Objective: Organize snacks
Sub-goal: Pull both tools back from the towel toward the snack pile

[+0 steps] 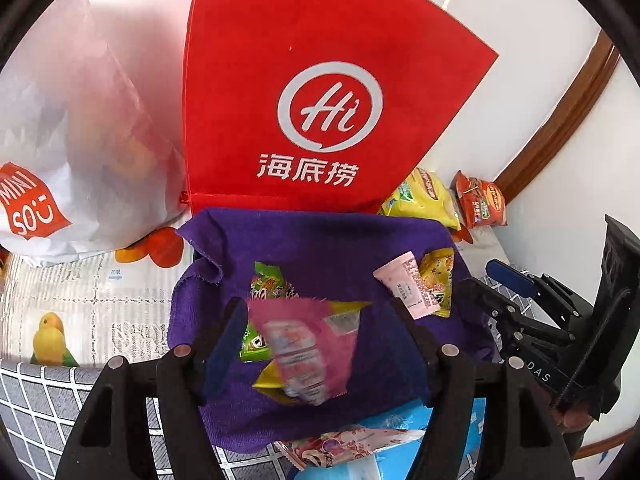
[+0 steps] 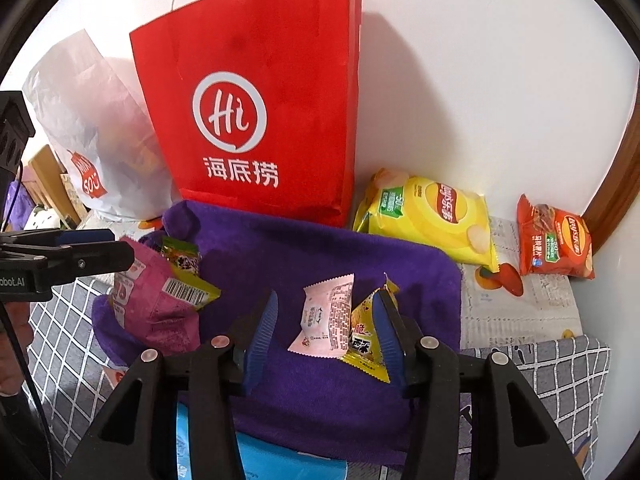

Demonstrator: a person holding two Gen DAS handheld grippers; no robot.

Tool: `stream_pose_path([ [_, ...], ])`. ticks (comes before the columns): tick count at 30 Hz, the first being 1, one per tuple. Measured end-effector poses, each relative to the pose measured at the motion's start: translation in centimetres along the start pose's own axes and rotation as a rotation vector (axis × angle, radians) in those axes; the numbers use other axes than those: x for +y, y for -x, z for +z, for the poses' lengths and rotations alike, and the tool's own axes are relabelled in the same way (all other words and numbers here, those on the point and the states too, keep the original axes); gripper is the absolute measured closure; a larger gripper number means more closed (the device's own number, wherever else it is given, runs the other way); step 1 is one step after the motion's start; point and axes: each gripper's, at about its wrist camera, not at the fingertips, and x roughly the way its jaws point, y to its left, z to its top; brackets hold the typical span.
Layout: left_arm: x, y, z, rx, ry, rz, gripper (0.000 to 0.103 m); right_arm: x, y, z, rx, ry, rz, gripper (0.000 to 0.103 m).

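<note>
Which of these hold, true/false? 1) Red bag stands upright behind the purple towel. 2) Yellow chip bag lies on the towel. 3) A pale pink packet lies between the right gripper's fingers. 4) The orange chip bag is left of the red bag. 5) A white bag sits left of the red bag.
1) True: red bag stands behind the purple towel.
2) False: yellow chip bag lies off the towel, to its right.
3) True: pale pink packet, right gripper.
4) False: orange chip bag is far right, by the wall.
5) True: white bag.
</note>
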Motion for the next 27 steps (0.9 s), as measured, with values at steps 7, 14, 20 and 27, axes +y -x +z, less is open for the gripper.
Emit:
stream_pose_path([
  [7,-1.0,1.9,-0.2,-0.037,-0.020,-0.003,0.034,-0.3,2.4,-0.3,-0.031,-0.054,-0.007,0.053],
  [14,-1.8,4.9,-0.5,-0.084,-0.034,0.015,0.034,-0.9,6.0,-2.0,-0.056,-0.101,-0.101,0.053],
  [20,-2.3,8.2,-0.9,-0.114,-0.034,0.005,0.034,-0.2,8.5,-4.9,-0.025,-0.085,-0.145,0.053],
  [27,-2.4,9.2,-4.5,-0.063,-0.087,0.057,0.034,0.8,10.1,-8.0,-0.007,-0.125,-0.069,0.053],
])
